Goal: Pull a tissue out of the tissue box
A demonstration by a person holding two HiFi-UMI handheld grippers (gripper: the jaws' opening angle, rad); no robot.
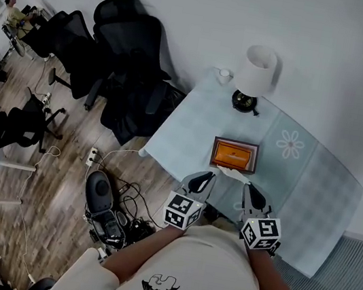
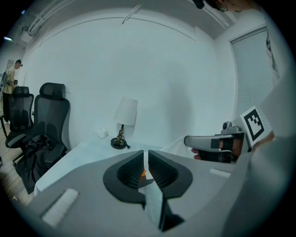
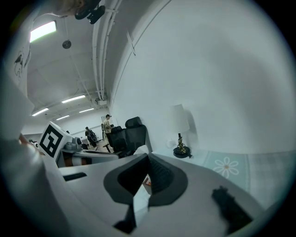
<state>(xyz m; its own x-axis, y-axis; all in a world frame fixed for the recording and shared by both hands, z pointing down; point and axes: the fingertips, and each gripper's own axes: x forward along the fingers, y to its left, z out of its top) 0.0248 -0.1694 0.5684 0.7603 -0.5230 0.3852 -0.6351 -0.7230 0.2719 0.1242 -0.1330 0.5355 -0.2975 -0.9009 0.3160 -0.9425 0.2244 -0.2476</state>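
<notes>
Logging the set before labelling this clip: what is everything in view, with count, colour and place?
tissue box: one, orange in a brown frame, table middle.
tissue: one, white, at the box's near edge.
table: one, pale blue cloth with a daisy, centre right.
lamp: one, white shade, dark base, table's far end.
office chairs: several, black, left of the table.
power strip: one, white, on the wooden floor by black cables.
person: one, far corner.
left gripper: one, grey, shut on the tissue.
right gripper: one, grey, shut on the tissue.
</notes>
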